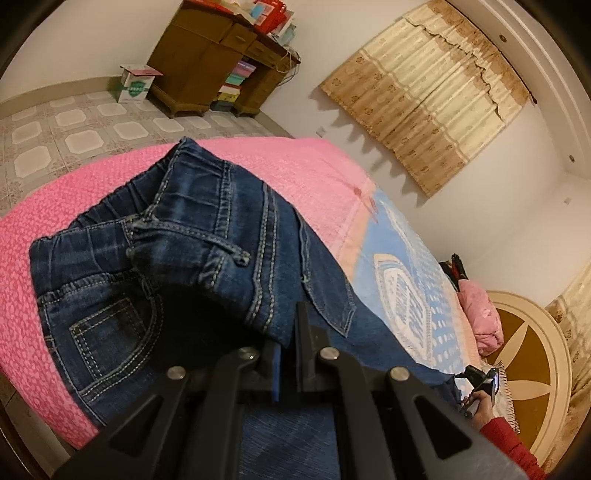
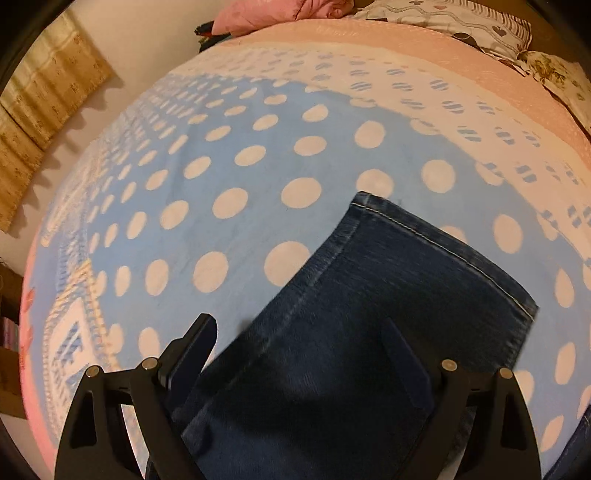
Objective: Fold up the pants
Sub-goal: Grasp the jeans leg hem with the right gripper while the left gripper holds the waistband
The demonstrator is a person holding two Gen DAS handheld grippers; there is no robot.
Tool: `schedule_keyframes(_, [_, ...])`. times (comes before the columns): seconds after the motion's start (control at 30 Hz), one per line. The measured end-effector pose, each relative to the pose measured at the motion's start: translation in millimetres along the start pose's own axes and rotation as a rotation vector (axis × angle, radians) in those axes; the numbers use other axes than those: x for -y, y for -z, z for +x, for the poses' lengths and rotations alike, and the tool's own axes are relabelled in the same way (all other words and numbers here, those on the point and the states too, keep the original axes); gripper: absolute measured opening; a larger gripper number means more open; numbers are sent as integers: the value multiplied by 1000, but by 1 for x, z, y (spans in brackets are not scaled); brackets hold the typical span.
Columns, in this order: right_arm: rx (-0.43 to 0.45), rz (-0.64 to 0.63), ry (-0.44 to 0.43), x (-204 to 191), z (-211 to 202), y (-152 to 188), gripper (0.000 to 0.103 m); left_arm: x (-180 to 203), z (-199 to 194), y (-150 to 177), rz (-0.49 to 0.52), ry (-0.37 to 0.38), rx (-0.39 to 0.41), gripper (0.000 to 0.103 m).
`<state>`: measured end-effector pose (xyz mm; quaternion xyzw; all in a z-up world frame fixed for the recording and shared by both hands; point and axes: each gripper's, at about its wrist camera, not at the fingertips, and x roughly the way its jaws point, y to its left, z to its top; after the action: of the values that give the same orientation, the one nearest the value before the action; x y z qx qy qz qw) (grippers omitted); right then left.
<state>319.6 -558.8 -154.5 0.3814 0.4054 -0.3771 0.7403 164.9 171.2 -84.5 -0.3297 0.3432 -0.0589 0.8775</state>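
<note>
Lying across the bed (image 1: 44, 236), the dark blue jeans (image 1: 155, 266) span two coverings: the waistband end rests on the pink spread near the bed's foot edge, while the legs run toward the blue polka-dot blanket (image 2: 229, 158) that covers the middle of the bed.

Left side: the left gripper (image 1: 286, 332) sits over the seat of the jeans, just beside the back pocket. Its fingers (image 1: 304, 332) are pressed close together with only a narrow gap, and denim bunches up against them; whether cloth is actually caught in that gap cannot be told. The waistband is rumpled and partly turned over, with a belt loop standing up.

Beyond the bed's foot edge stand a wooden cabinet (image 1: 207, 55) and a white cardboard box (image 1: 135, 83) on the tiled floor. A fringed curtain (image 1: 424, 92) hangs on the wall.

Right side: the right gripper (image 2: 310, 350) has its fingers (image 2: 195, 347) spread wide. One pant leg passes between them, its stitched hem lying flat on the blanket. A pink quilt (image 2: 273, 13) and patterned pillows (image 2: 480, 22) sit at the bed's head edge.
</note>
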Motion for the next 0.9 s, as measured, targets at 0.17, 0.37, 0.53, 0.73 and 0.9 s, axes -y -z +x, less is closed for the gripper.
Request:
schedule_keyframes(0.17, [-15,-97,96,-16,16,-7,91,-2,3,3,4,-17,-8,5])
schedule_keyframes(0.37, [-34,-120,67,2,1,-7,13,-4,3,0,-7,-10,-13,5])
schedule_keyframes(0.53, [-67,44,-153,49,-41,-8,8,1,-1,-16,-3,20,-8,5])
schedule_keyframes(0.73, [-8,123,-307,97,-128,-5,8,15,-17,-46,14,55,-2,5])
schedule_keyframes(0.9, [18,120,-417,143,-198,14,8,12,-49,-71,9,50,50,5])
